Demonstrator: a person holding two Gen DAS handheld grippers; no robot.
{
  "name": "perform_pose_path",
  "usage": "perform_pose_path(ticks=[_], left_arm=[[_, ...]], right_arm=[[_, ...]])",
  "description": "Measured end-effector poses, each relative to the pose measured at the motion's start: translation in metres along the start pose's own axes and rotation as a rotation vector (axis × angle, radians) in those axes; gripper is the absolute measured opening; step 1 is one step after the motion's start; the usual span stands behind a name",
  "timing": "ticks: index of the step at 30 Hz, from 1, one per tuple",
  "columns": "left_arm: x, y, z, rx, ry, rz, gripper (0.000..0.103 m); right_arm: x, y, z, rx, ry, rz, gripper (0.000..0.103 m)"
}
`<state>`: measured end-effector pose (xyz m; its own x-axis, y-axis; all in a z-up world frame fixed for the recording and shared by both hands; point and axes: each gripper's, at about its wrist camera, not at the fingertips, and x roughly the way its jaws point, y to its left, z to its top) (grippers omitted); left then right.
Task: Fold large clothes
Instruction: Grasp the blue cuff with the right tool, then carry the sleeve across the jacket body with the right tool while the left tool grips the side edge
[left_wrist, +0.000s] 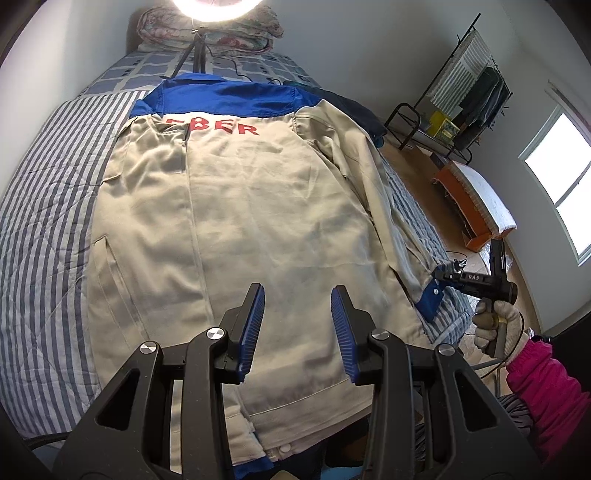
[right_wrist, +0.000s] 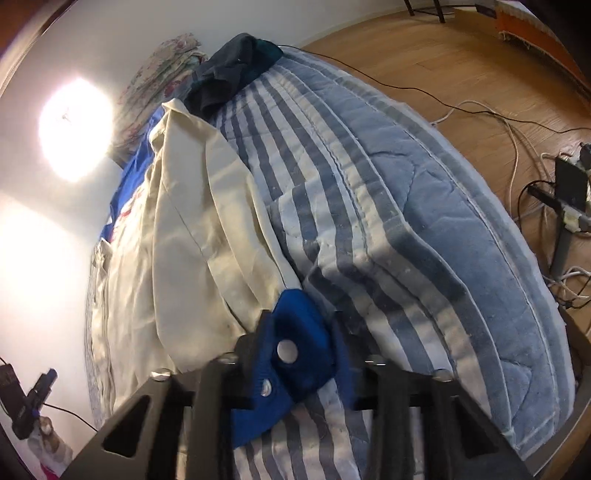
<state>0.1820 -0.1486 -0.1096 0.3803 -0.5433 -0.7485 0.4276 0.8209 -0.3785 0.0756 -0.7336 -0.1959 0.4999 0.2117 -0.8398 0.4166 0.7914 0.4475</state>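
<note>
Left wrist view: jacket lies back-up on striped bed; left gripper hovers above hem, part-open, empty.

Right wrist view: right gripper pinches blue cuff. Sleeve fold beginning; next, carry cuff across back.

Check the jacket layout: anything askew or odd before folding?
Jacket lies back-up, fairly flat on the bed. Its left front panel is already flapped over the back, covering the first red letters. Right gripper is shut on the blue cuff; left gripper hangs open above the hem.
</note>
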Motion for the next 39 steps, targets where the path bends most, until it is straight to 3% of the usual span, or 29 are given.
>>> perform_pose_path(ticks=[1, 4, 9, 14, 16, 20, 24, 29, 39], left_arm=[[0.001, -0.002, 0.001, 0.006, -0.002, 0.002, 0.038], [0.003, -0.005, 0.0, 0.019, -0.003, 0.004, 0.038], [0.004, -0.006, 0.0, 0.01, -0.004, -0.008, 0.038], [-0.003, -0.006, 0.0, -0.006, -0.023, -0.018, 0.038], [-0.006, -0.004, 0.0, -0.021, -0.031, -0.025, 0.038], [-0.011, 0.001, 0.0, -0.053, -0.043, -0.036, 0.038], [-0.013, 0.006, -0.001, -0.071, -0.048, -0.034, 0.038], [-0.013, 0.015, -0.003, -0.106, -0.046, -0.039, 0.038], [0.002, 0.032, -0.012, -0.183, -0.005, -0.037, 0.038]], right_arm=[[-0.003, 0.004, -0.001, -0.021, -0.006, -0.02, 0.006], [-0.021, 0.019, -0.006, -0.086, -0.045, -0.074, 0.001], [-0.066, 0.049, -0.009, -0.168, -0.15, -0.131, 0.0], [-0.115, 0.09, -0.016, -0.247, -0.275, -0.133, 0.0], [-0.13, 0.121, -0.023, -0.359, -0.311, -0.172, 0.0], [-0.138, 0.175, -0.044, -0.533, -0.336, -0.161, 0.0], [-0.113, 0.215, -0.076, -0.703, -0.305, -0.18, 0.0], [-0.052, 0.249, -0.127, -0.915, -0.165, -0.206, 0.0], [0.01, 0.275, -0.206, -1.172, 0.049, -0.157, 0.0]])
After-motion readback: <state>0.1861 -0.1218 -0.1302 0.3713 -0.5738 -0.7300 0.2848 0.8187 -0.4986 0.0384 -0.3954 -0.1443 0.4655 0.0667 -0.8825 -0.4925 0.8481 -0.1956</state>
